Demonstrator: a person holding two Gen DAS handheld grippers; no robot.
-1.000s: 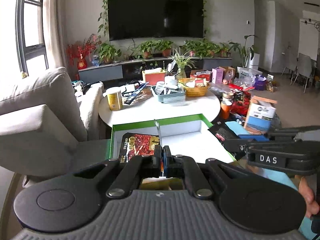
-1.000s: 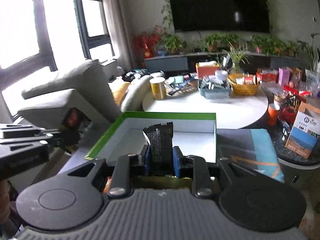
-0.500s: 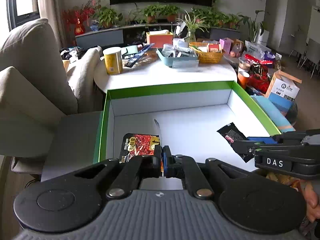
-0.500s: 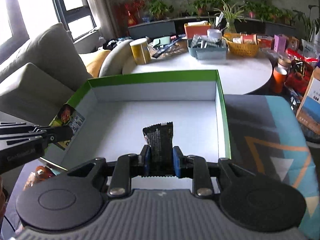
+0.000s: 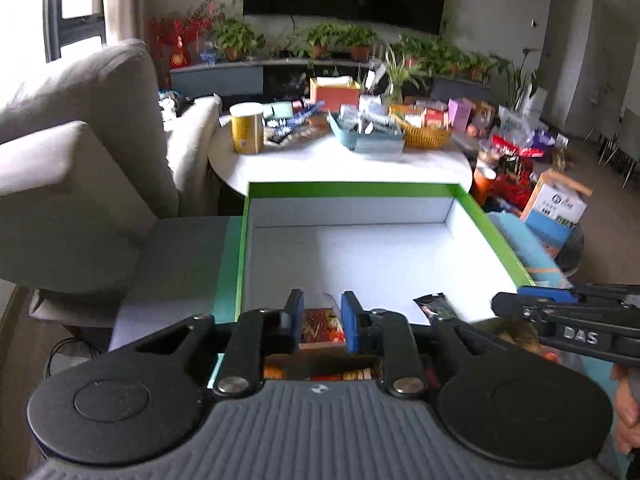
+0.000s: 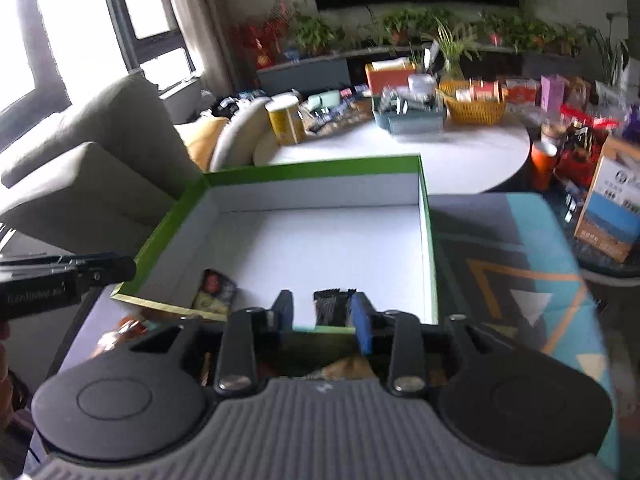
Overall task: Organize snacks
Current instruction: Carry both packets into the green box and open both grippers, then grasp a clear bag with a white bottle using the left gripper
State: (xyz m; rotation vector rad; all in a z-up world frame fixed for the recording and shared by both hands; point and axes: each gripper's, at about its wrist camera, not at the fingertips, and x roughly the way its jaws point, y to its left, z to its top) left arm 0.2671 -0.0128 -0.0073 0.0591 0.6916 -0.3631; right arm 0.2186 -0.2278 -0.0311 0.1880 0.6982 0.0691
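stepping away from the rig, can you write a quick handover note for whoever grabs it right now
Left gripper: open, over the near edge of the green box, holding nothing.
Right gripper: open, also at the near edge, holding nothing.
Red snack packet lies in the box near its left front corner; black snack packet lies near the front, further right.
Done: both packets are in the box.
Left: more snacks appear heaped in front of the box, mostly hidden by the grippers; pick those next.
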